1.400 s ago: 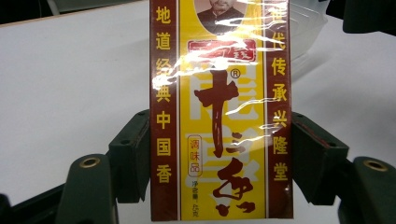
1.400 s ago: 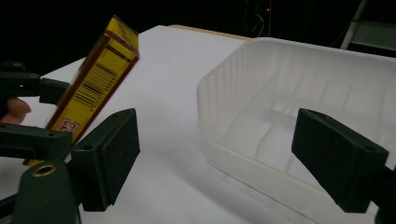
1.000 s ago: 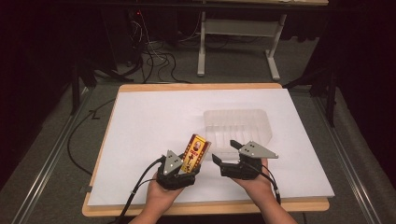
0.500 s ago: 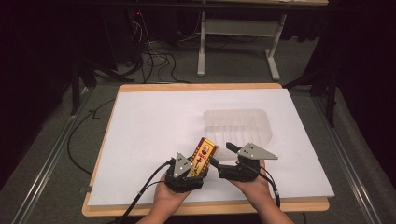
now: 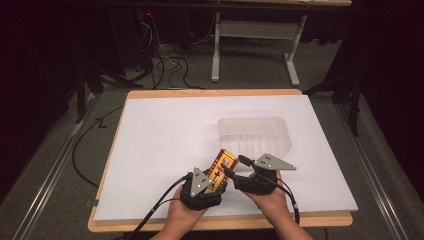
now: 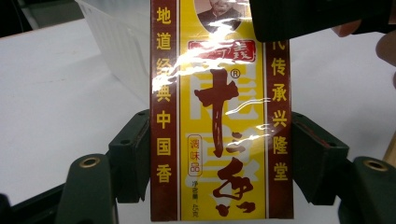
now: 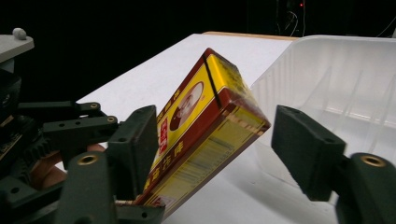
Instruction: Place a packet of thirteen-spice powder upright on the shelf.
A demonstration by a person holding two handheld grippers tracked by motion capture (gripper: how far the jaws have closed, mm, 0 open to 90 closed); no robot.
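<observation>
A yellow and dark red box [image 5: 223,164] with Chinese lettering is held tilted over the table's near edge. My left gripper [image 5: 215,176] is shut on it, and in the left gripper view both pads press the long sides of the box [image 6: 222,116] within my left gripper [image 6: 224,154]. My right gripper [image 5: 235,169] meets the box from the right. Its jaws have just been closing. In the right gripper view the box's upper end [image 7: 201,126] lies between the jaws of my right gripper [image 7: 222,149]: the left pad is at the printed face and the right pad stands off it.
A clear ribbed plastic tray [image 5: 250,121] sits on the white sheet [image 5: 165,135] just beyond the grippers, to the right of centre. It appears close behind the box in the right gripper view [image 7: 336,70]. Cables and table legs stand on the dark floor behind.
The left gripper carried the box right, toward the right gripper. The right gripper's jaws narrowed around the box's upper end.
</observation>
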